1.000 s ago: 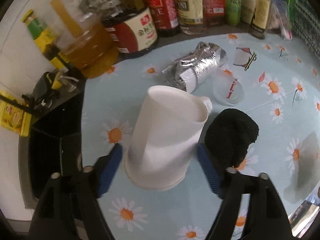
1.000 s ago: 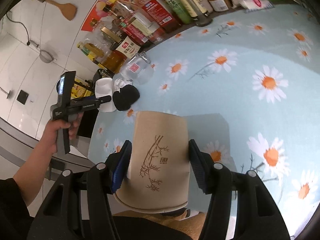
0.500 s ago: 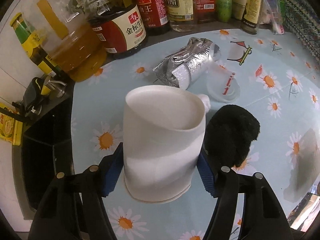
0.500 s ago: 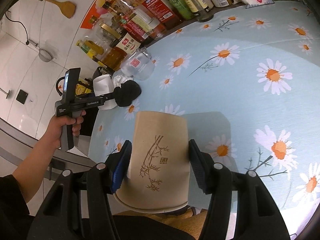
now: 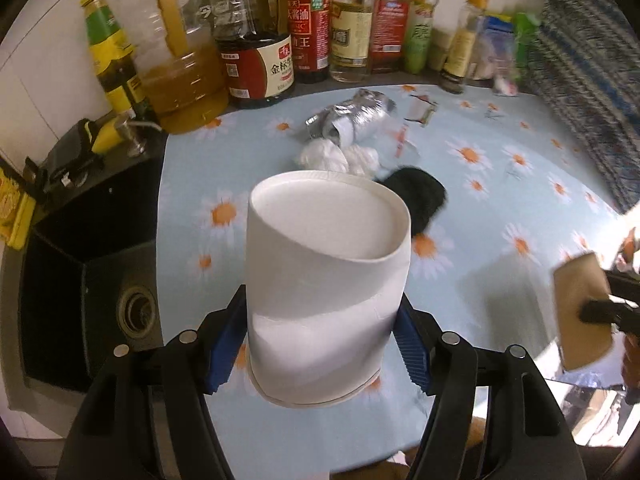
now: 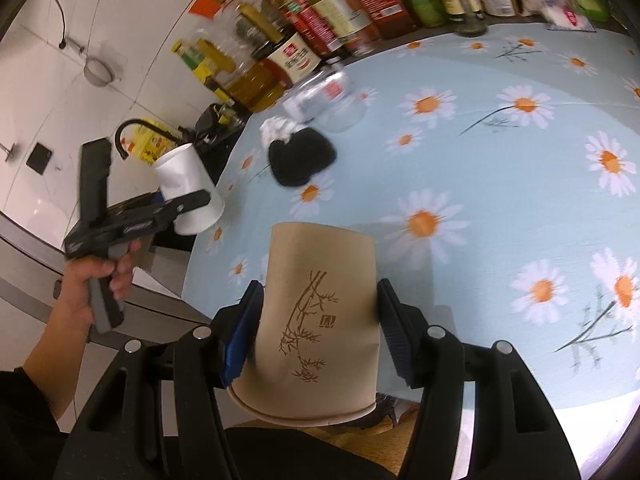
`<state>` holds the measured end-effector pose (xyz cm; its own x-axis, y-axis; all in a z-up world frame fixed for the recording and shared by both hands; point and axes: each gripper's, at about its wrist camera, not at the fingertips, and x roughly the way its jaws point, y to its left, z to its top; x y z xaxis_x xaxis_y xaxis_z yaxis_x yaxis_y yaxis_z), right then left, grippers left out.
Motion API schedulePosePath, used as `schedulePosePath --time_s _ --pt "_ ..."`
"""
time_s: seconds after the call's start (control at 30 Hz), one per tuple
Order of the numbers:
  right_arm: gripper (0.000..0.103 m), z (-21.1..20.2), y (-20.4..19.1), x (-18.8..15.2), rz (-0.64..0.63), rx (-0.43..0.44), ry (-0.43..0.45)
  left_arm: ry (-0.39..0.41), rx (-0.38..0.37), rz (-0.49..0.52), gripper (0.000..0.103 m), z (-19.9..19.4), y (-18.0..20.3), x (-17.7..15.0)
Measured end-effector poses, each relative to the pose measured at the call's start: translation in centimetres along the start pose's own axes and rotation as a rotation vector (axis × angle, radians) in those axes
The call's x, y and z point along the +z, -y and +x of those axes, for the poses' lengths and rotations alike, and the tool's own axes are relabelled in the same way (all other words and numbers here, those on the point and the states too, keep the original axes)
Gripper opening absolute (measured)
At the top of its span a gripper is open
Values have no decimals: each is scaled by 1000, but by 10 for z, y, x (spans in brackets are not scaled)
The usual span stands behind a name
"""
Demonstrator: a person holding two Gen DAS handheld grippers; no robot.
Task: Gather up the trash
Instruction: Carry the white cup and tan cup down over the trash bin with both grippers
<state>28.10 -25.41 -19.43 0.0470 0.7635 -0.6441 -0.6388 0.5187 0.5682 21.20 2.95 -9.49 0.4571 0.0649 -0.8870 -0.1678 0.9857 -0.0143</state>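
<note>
Left gripper (image 5: 316, 344): clamped on the white paper cup (image 5: 326, 276); I see both blue pads pressed into its lower wall, which is dented inward on the left side
White paper cup: held upside down, base toward my camera and rim nearest the gripper; lifted clear of the worktop (image 5: 500, 184); in the right wrist view it shows again (image 6: 188, 188), hanging past the worktop's left edge in front of the sink area
Left hand (image 6: 94, 280): wrapped round the gripper's grey handle; dark sleeve on the forearm
Right gripper (image 6: 318, 332): closed on the tan paper cup with a brown bamboo print (image 6: 316, 320); pads against both sides
Tan paper cup: also upside down, rim near the gripper; held above the near edge of the worktop; I catch it blurred at the right of the left wrist view (image 5: 582, 312)
Worktop: covered by a pale blue cloth printed with white and orange daisies
Black fuzzy lump (image 5: 416, 200): lying on the cloth just beyond the white cup; seen too in the right view (image 6: 300, 156)
Crumpled white tissue (image 5: 324, 156): two wads side by side, touching the black lump's far side
Crushed silver foil wrapper (image 5: 352, 118): behind the tissue, lying on its side
Clear plastic lid (image 6: 340, 114): just beside the foil wrapper; blurred
Bottles of sauce and oil (image 5: 280, 40): a row along the worktop's back edge against the wall
Black sink (image 5: 100, 272): left of the worktop; round drain visible
</note>
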Motion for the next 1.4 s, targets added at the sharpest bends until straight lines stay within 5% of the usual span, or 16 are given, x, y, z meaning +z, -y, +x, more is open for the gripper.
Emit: schedulePosePath --time_s 0.37,0.73,1.07,1.4 --pt "58 30 -73 -47 -32 -40 -59 35 -153 -35 66 -51 -11 -100" --pt "58 65 -91 -112 12 -94 -162 -82 -251 -4 66 -42 -1 -181" --pt "58 129 -57 -165 97 -178 -289 -248 -273 46 66 26 10 -234" --pt "58 197 18 -205 352 -192 -286 -442 -267 -6 66 135 2 -286"
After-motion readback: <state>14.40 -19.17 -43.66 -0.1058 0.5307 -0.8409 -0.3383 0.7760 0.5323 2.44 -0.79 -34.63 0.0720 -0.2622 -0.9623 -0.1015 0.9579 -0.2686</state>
